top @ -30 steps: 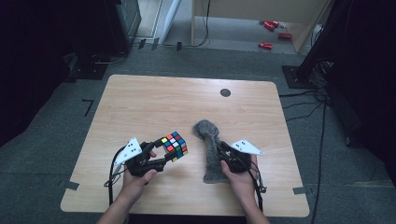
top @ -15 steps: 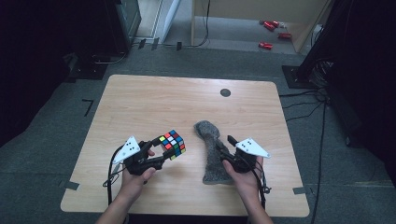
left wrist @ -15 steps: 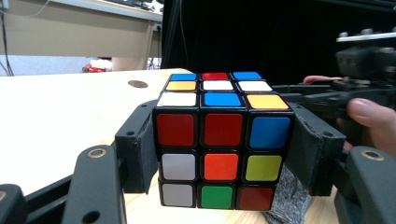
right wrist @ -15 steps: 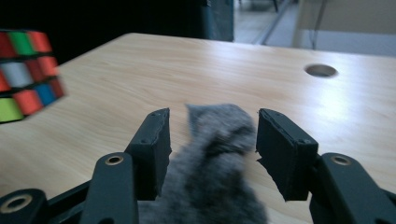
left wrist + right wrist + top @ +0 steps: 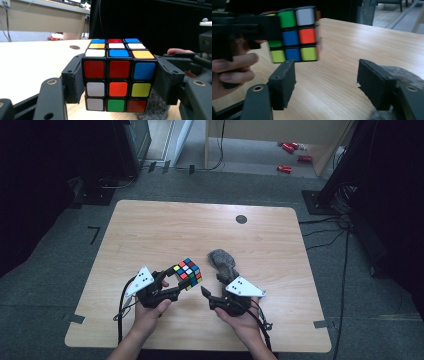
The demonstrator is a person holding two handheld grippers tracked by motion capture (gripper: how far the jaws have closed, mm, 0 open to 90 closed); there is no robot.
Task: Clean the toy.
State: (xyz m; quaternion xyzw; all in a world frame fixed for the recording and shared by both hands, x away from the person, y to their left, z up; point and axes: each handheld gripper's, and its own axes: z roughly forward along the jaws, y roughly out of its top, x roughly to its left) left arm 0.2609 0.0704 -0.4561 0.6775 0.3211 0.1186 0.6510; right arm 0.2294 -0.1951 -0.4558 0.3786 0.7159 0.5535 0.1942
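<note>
A scrambled Rubik's cube (image 5: pixel 187 273) hangs just above the wooden table (image 5: pixel 150 230), and my left gripper (image 5: pixel 184 281) is shut on its two sides. In the left gripper view the pads press the cube (image 5: pixel 117 77) left and right. My right gripper (image 5: pixel 206 295) stands open beside the cube, to its right, with nothing between its jaws; they have just been opening. In the right gripper view its jaws (image 5: pixel 327 82) frame bare table, with the cube (image 5: pixel 294 35) up at the left. A crumpled grey cloth (image 5: pixel 222 260) lies right behind the right gripper.
A small dark round spot (image 5: pixel 241 219) marks the table's far side. Beyond the far edge, red items (image 5: pixel 287 169) lie on the floor. Black stands and cables (image 5: pixel 345 220) are off the right edge. The far half of the table is bare wood.
My right gripper has let go of the grey cloth, opened its jaws and shifted left toward the cube. The left gripper and the cube have stayed put.
</note>
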